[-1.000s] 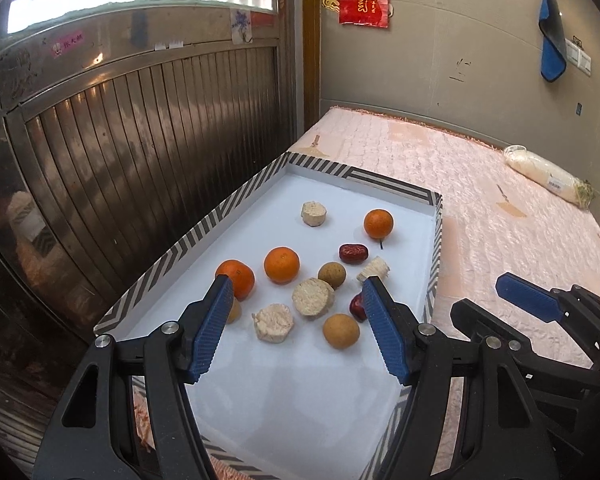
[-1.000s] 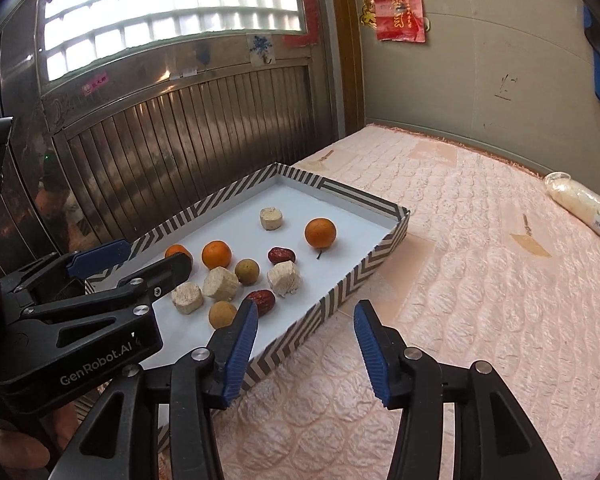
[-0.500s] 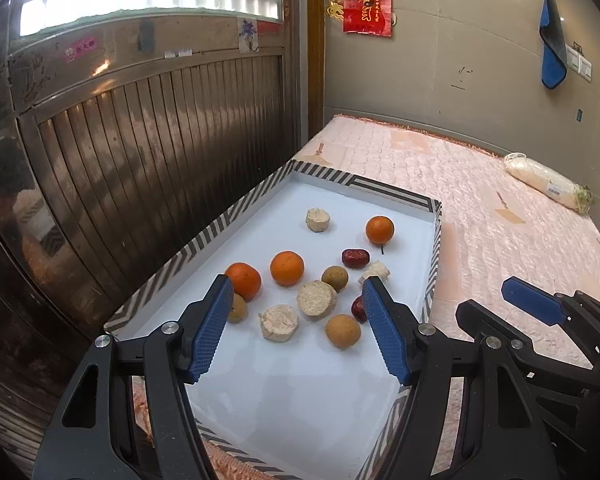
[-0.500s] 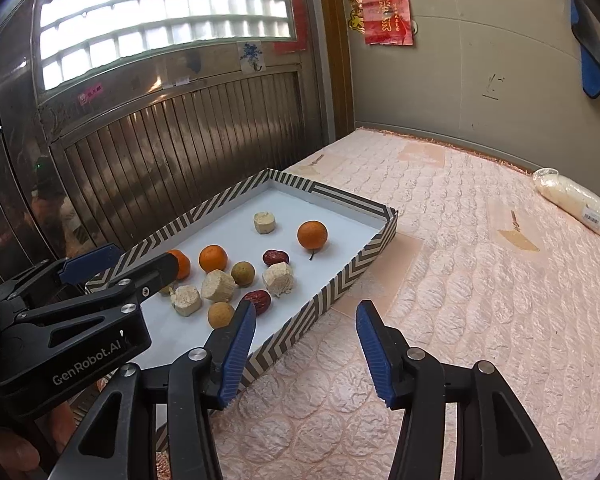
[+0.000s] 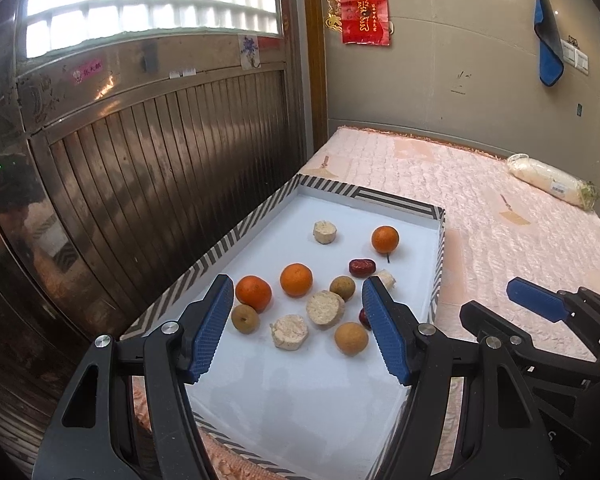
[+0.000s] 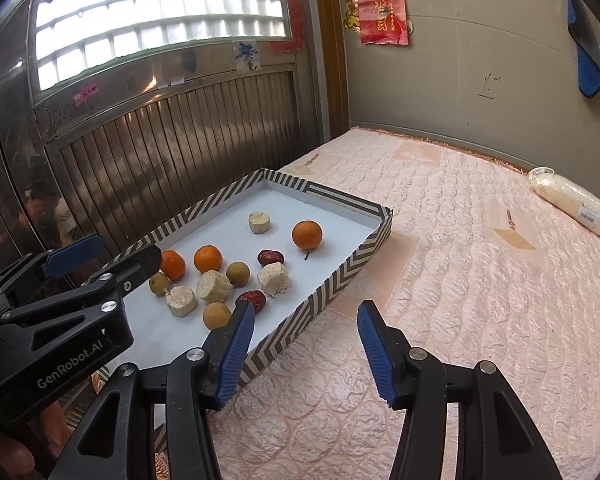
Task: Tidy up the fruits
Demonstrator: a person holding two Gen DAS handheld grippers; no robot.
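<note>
L tool (image 5: pixel 298 312) open, empty, over tray (image 5: pixel 396 204) w/ oranges (image 5: pixel 296 279) & longans (image 5: pixel 351 338); R tool (image 6: pixel 306 330) open, empty, over mattress (image 6: pixel 480 264) beside tray

Left gripper (image 5: pixel 298 328) angled downward, blue-padded jaws apart and empty, right gripper (image 6: pixel 306 350) beside it, tilted down, jaws parted, nothing between them

pink quilted mattress (image 6: pixel 480 248) against grey wall (image 6: pixel 460 60) — ribbed metal door (image 5: pixel 160 152), bright glass-block window (image 5: pixel 152 4) above
</note>
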